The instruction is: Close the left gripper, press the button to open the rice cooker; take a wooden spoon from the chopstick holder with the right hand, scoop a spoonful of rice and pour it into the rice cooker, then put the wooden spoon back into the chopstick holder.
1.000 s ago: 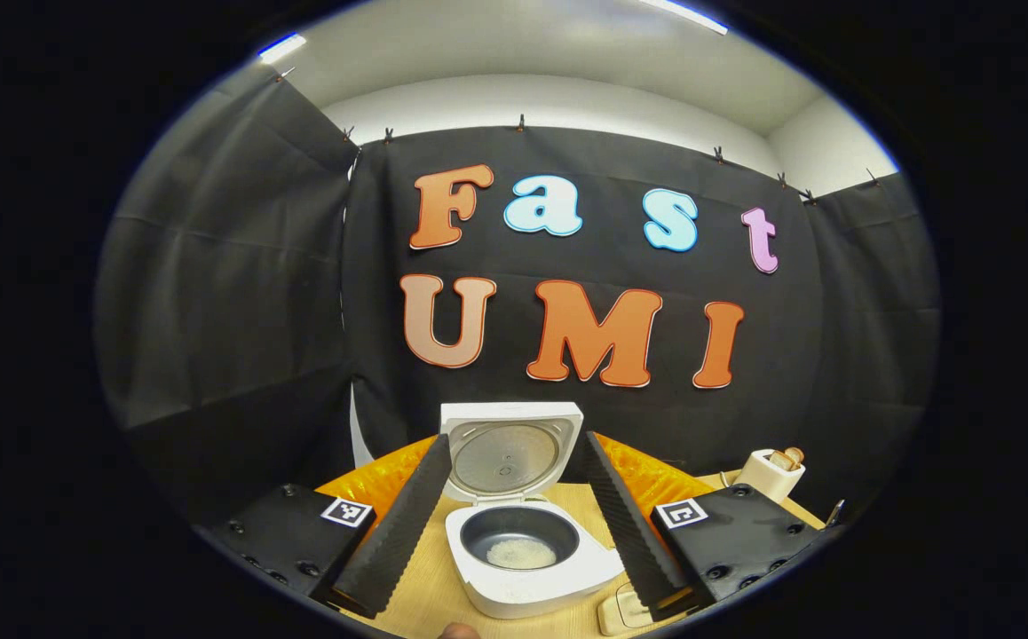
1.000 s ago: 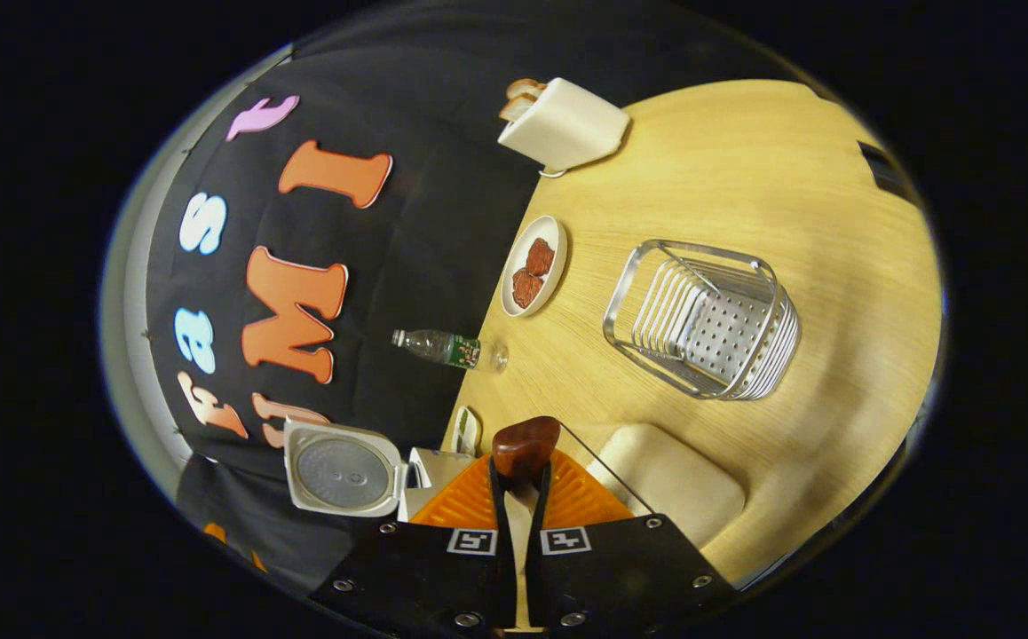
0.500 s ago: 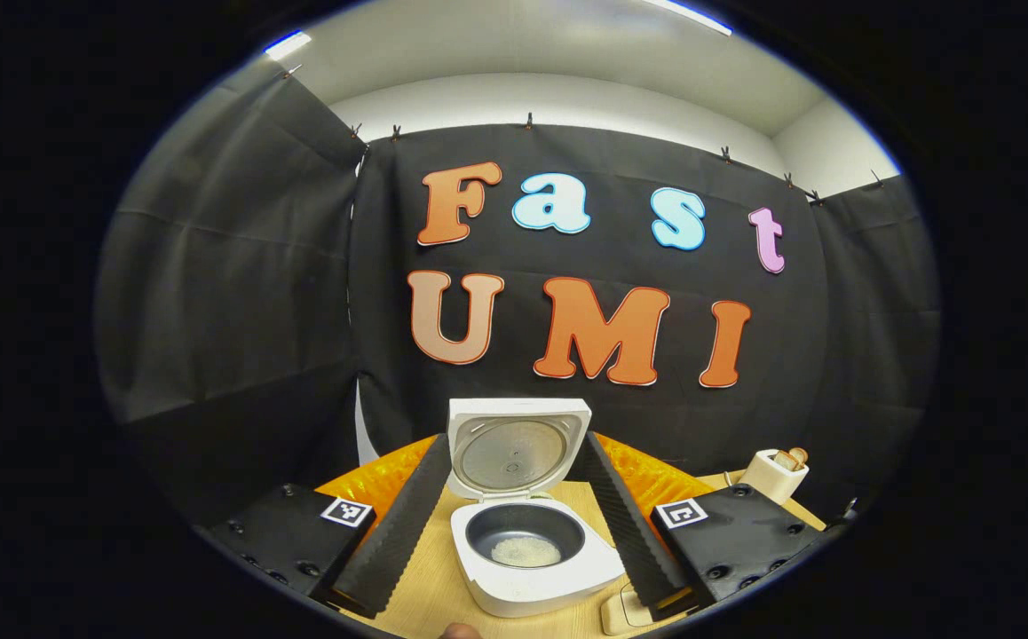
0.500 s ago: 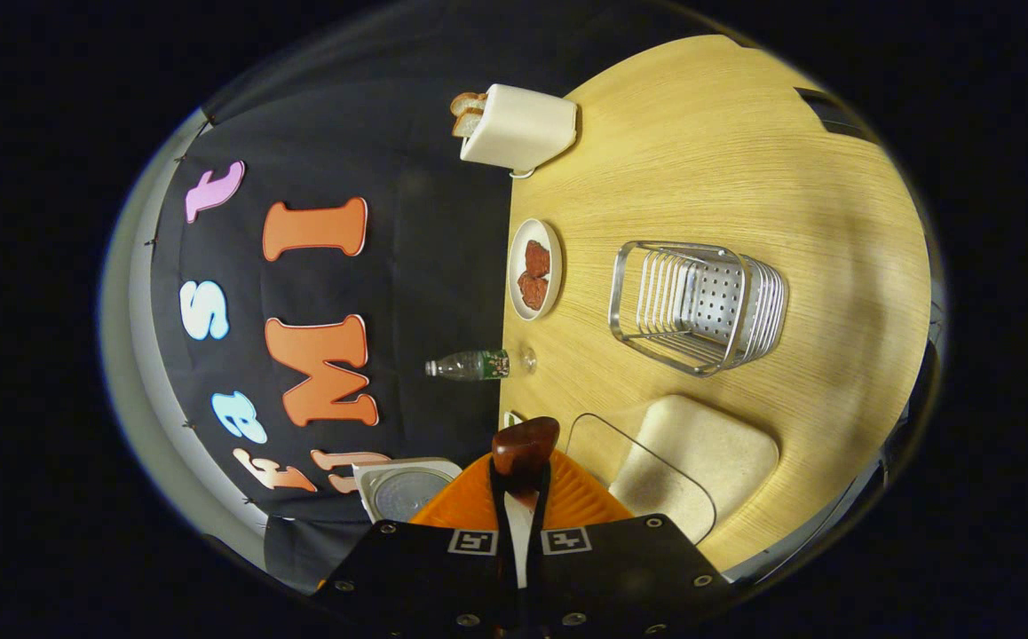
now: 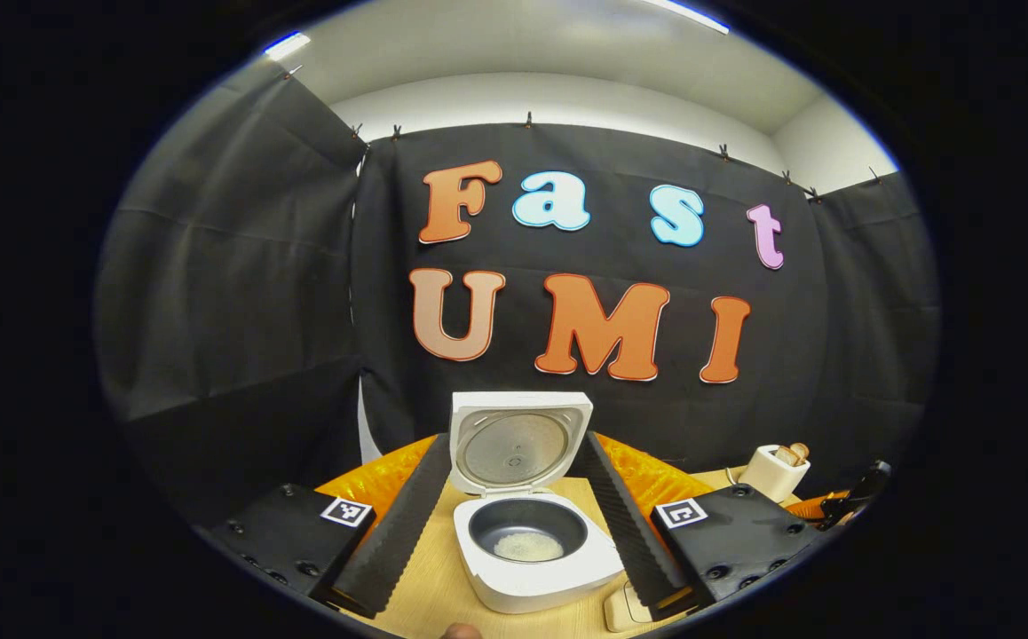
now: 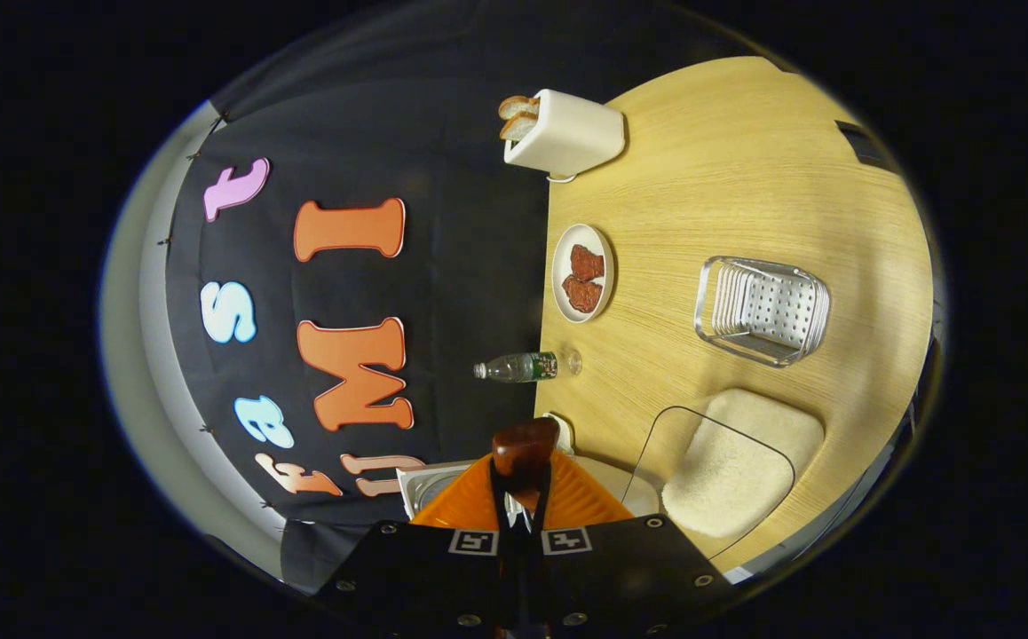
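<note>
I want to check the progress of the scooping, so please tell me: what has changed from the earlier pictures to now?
The right claw has swung, so the metal rack and the toaster slid rightward in its view. It stays shut on the wooden spoon. It has come into the left gripper view's right edge. Unchanged: left claw open, rice cooker lid up, rice inside.

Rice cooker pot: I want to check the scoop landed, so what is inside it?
In the left gripper view the rice cooker stands open, and a small pale patch of rice lies on the dark pot's bottom. The near wall hides the front of the pot's floor.
</note>
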{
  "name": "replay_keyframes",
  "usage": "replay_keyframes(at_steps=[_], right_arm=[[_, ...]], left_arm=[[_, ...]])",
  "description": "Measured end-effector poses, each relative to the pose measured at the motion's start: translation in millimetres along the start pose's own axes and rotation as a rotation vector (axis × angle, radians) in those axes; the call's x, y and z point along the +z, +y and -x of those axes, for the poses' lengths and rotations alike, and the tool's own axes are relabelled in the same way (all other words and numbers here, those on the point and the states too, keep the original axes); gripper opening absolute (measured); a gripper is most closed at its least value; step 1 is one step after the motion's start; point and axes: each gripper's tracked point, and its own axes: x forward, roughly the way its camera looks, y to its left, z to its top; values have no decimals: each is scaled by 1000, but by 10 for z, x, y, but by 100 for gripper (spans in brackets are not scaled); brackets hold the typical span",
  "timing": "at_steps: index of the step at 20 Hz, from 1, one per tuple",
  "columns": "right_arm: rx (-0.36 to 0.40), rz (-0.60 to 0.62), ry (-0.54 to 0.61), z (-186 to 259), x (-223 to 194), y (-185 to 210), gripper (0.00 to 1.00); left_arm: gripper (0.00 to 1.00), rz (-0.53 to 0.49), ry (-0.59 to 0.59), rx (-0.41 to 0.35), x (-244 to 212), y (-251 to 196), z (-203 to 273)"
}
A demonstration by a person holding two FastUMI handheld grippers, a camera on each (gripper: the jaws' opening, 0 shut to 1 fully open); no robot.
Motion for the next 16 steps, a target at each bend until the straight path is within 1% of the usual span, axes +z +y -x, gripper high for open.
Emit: replay_keyframes(at_steps=[3,5,10,13,16], right_arm=[[52,-13,23,-77,-65,281,4],[72,-26,51,-157,-156,413,4],[99,-1,103,-414,-467,700,4],[99,7,125,-603,-679,829,4],[94,78,132,-803,-936,990,4]], left_arm=[[100,5,3,11,-33,37,54],[100,17,9,22,-62,99,93],[100,19,11,49,-69,252,197],[100,18,16,59,-98,331,231],[100,16,26,63,-139,374,239]])
